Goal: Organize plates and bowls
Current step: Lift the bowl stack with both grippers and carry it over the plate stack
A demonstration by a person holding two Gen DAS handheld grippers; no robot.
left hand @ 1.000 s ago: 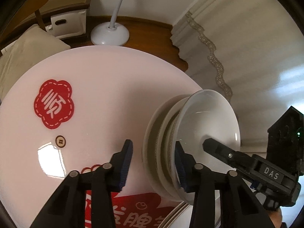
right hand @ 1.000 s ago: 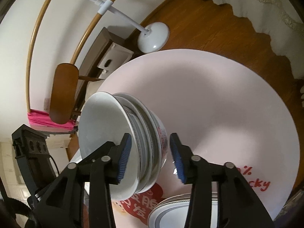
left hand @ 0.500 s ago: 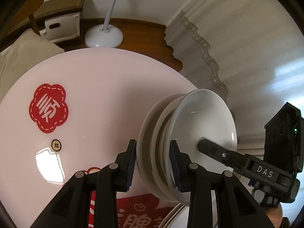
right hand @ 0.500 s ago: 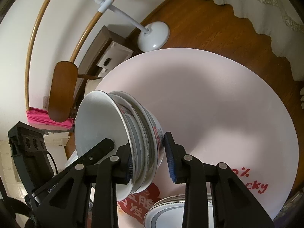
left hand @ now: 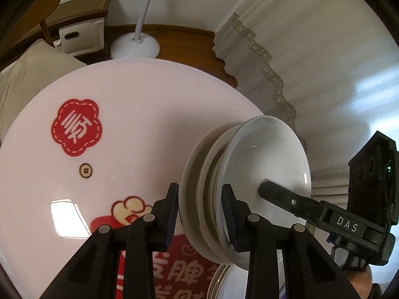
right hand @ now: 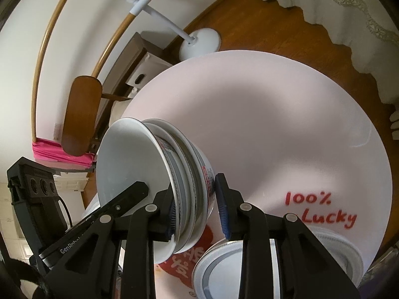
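A nested stack of white bowls (left hand: 249, 174) is held between both grippers, above a round pink table (left hand: 124, 124). My left gripper (left hand: 200, 214) is shut on the stack's rims, one finger outside and one inside the top bowl. My right gripper (right hand: 197, 206) is shut on the same stack (right hand: 154, 174) from the opposite side; its left finger is inside the top bowl, its right finger against the bottom bowl's printed side. Each gripper's inner finger shows in the other's view. A stack of plates (right hand: 249, 269) with grey rims lies on the table below.
A white floor-lamp base (left hand: 134, 47) stands beyond the table's far edge. A wooden chair (right hand: 79, 114) with a pink cushion and a low cabinet are at the left. White curtains (left hand: 311, 49) hang at the right. The table bears red prints.
Both grippers have closed on the bowl stack, which was loosely straddled a second ago. The stack has risen slightly and stays tilted between them.
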